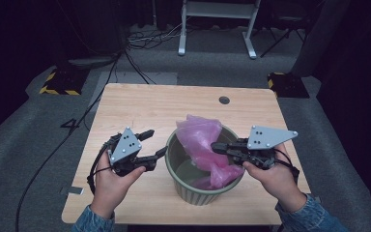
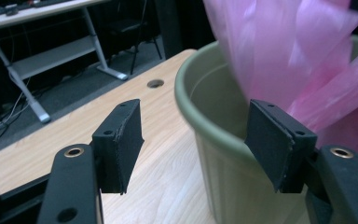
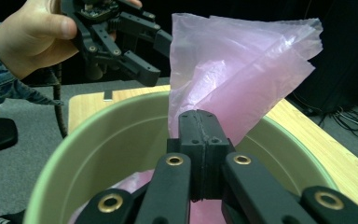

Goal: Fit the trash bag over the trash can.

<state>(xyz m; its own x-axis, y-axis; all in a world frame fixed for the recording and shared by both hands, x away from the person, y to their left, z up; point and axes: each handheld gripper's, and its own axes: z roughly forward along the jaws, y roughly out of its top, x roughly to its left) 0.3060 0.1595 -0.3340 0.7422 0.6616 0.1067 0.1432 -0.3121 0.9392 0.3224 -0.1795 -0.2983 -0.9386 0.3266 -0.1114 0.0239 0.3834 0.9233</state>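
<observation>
Item: pink bag [image 1: 204, 145], half inside green bin [image 1: 174, 166] on desk [image 1: 140, 104]. Right gripper [image 3: 200, 135] was clamped on its film; left gripper [image 1: 155, 143] gaped empty beside the rim. Advised: left pinches opposite edge, spreads mouth over rim.

Pink bag [image 1: 204, 140], green bin [image 1: 174, 162]

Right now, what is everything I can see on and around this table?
Plastic bag: one, pink, half in the bin, its top sticking up.
Bin: one, green, ribbed, near the table's front edge.
Table: one, light wood, with a round hole at the back.
Frame: one, white metal, on the floor behind.
Cables: several, black, on the grey floor.
Left gripper: one, black, jaws open beside the bin.
Right gripper: one, black, jaws shut on the bag.
Hands: two, denim sleeves.
</observation>
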